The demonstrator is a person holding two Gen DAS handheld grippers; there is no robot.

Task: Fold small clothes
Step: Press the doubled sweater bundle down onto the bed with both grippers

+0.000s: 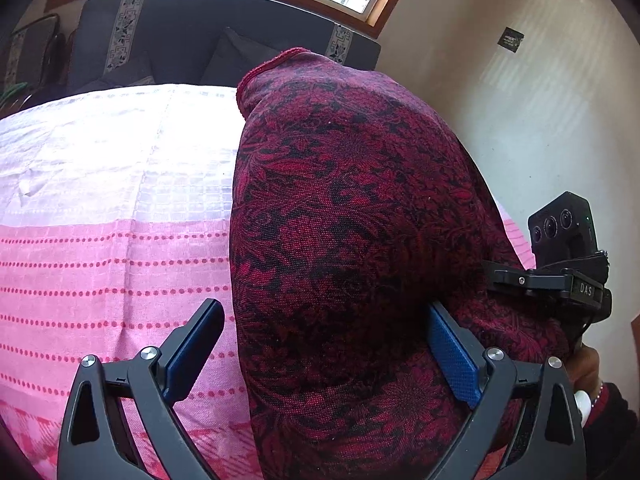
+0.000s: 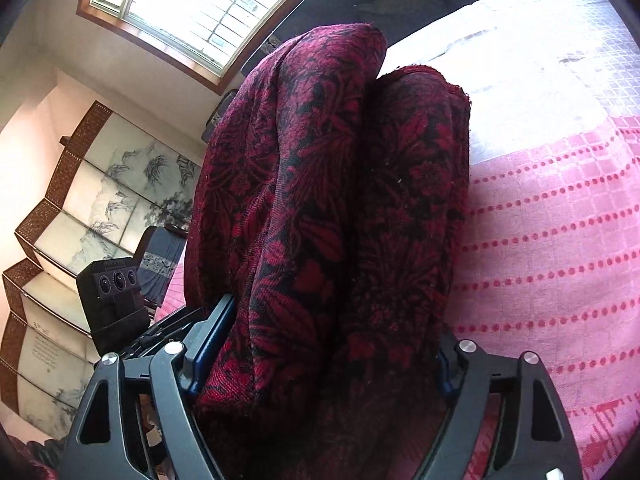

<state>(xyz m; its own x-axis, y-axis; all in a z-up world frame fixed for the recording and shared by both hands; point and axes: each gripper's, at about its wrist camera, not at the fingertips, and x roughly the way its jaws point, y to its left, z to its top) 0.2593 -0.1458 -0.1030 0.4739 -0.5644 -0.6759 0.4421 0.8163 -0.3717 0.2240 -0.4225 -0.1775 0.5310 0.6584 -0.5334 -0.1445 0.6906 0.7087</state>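
A bed under a pink-and-white dotted cover (image 1: 112, 240) fills the room below a wood-framed window (image 2: 192, 4), with broad bare cover stretching away on one side. A folded dark red garment with a black leaf print (image 1: 360, 220) lies on it between both grippers. The left gripper (image 1: 320, 344) stands released, one pad clear; the right gripper (image 2: 332, 352) straddles the thick fold, its grip unclear, and "DAS" shows on its mount.
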